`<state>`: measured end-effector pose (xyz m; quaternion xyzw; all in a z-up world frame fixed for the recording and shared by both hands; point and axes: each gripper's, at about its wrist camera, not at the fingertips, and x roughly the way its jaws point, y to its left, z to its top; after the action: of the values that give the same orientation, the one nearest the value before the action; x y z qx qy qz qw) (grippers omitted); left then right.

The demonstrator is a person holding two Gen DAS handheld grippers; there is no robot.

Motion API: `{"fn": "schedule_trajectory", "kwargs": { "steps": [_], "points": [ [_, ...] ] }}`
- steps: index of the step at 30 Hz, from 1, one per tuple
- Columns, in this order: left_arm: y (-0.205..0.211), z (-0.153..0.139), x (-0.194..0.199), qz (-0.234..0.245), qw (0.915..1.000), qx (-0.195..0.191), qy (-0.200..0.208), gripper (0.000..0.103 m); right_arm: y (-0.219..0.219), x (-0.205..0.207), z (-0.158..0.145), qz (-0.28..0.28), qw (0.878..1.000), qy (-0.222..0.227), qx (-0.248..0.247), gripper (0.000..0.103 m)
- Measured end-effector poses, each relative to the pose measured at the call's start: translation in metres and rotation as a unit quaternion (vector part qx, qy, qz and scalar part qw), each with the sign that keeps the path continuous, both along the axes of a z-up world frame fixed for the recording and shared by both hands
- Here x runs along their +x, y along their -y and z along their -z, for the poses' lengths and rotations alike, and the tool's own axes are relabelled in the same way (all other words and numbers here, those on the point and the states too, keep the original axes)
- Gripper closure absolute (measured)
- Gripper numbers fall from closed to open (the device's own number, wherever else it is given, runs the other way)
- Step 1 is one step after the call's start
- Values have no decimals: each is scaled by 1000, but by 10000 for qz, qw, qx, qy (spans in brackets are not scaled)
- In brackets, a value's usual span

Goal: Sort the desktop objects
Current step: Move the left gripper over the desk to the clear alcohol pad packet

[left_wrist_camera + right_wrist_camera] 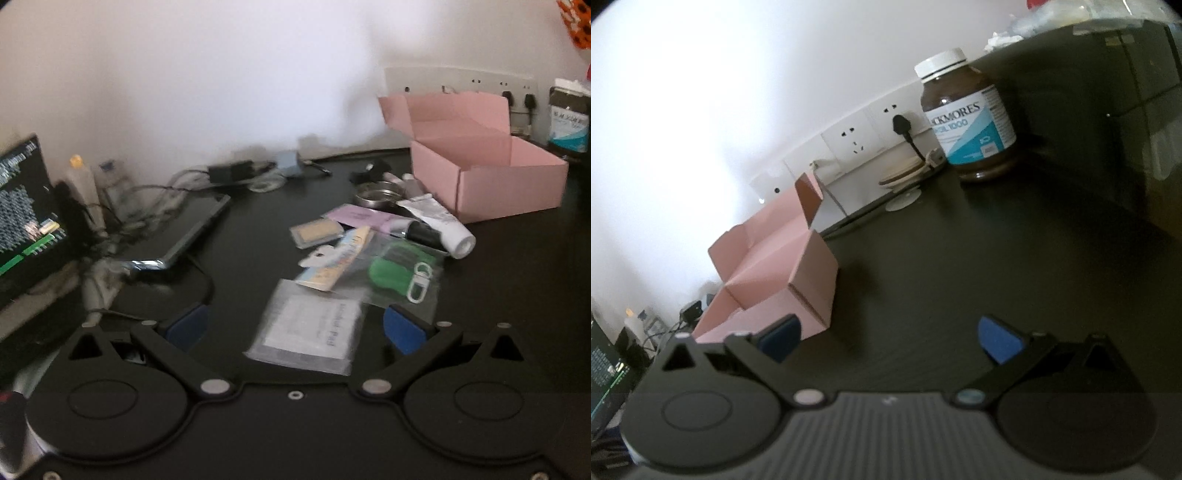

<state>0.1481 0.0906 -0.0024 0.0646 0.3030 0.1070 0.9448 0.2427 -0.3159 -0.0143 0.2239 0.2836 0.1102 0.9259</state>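
Pre-grasp: my left gripper point(295, 328) gapes wide, empty, over clear packet point(310, 332) lower centre; next close on it, carry to pink box point(491, 184) upper right.

Left gripper point(293, 328) and right gripper point(888, 339) both hold their fingers spread wide, empty.

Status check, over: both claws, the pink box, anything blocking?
Left claw open, over clear packet. Right claw open, empty. Pink box open, looks empty. Path clear.
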Motion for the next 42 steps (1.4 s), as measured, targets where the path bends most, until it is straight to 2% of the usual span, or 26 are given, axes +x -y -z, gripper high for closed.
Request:
{"fn": "schedule_trajectory", "kwargs": {
  "steps": [5,10,17,42],
  "points": [
    [13,1,1,61,9991,415,-72,0,0,-1,0,40,10000,-2,-21,1],
    [19,5,4,131,9981,584,-169,0,-7,-4,-2,149,9999,-8,-20,1],
    [14,4,4,43,9988,462,-135,0,-5,-5,0,164,9999,13,18,1],
    [13,5,4,213,9991,327,-188,0,-5,-4,0,126,9999,13,13,1]
  ]
}}
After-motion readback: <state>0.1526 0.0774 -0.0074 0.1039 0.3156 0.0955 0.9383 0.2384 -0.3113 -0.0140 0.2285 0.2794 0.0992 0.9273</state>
